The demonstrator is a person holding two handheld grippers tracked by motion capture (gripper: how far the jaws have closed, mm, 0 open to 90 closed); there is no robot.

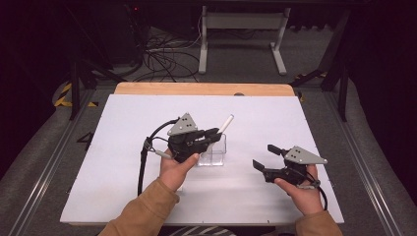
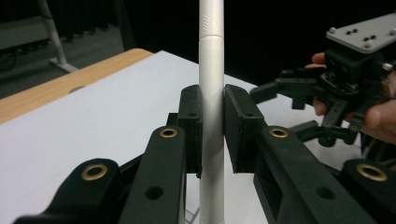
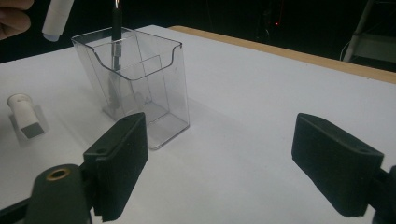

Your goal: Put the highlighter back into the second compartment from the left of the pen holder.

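The white pen [image 2: 211, 93] sits clamped in the left claw [image 1: 212, 133], just above the clear holder [image 1: 214, 152] at mid-desk [image 1: 123, 123]. The right claw [image 1: 264, 156], near right, stands apart, holding nothing

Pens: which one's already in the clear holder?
The dark pen, standing upright inside the clear holder. The white pen is clamped in the left gripper, above the holder. A short white piece lies on the table.
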